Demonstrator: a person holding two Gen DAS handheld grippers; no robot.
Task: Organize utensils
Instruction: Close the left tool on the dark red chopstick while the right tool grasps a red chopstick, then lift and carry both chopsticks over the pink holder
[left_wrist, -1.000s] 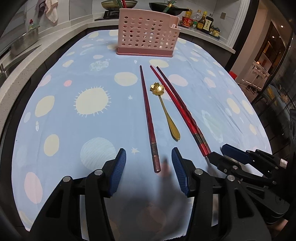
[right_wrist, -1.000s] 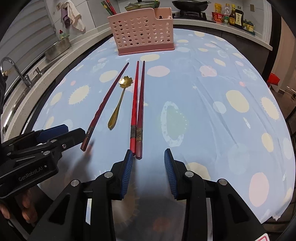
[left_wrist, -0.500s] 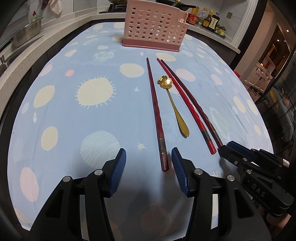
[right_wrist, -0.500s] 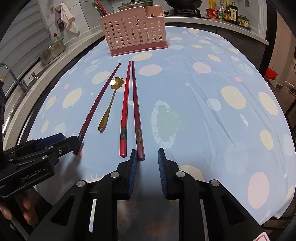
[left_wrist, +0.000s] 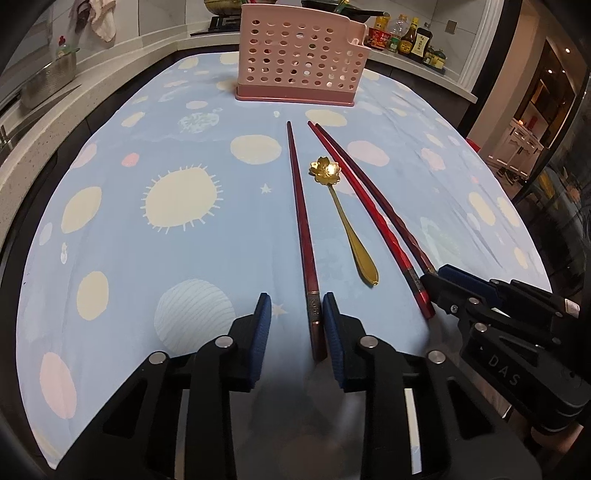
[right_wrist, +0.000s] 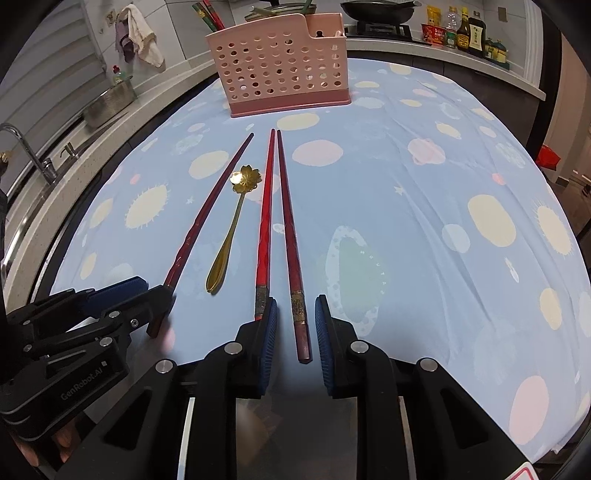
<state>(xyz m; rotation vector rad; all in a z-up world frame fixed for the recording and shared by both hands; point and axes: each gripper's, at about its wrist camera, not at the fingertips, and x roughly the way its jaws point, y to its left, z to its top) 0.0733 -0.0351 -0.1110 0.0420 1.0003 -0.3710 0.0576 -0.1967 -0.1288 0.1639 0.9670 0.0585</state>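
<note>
Three red chopsticks and a gold flower-bowled spoon (left_wrist: 345, 218) lie lengthwise on the blue dotted cloth, pointing at a pink perforated utensil holder (left_wrist: 301, 62) at the far end. My left gripper (left_wrist: 297, 314) is open, and the butt end of the left dark red chopstick (left_wrist: 301, 221) lies between its pads, against the right one. My right gripper (right_wrist: 295, 321) is open around the butt end of the rightmost chopstick (right_wrist: 288, 218). The bright red chopstick (right_wrist: 264, 221) lies just outside its left pad. The spoon also shows in the right wrist view (right_wrist: 231, 236).
The cloth (left_wrist: 147, 221) covers a rounded table. A counter with a sink and tap (right_wrist: 33, 158) runs along the left. Sauce bottles (left_wrist: 410, 40) and a pan stand behind the holder. The table's right edge drops off toward a dark doorway.
Both grippers have moved forward over the chopstick ends and narrowed. The left chopstick's end now lies between the left pads, the rightmost chopstick's end between the right pads.
</note>
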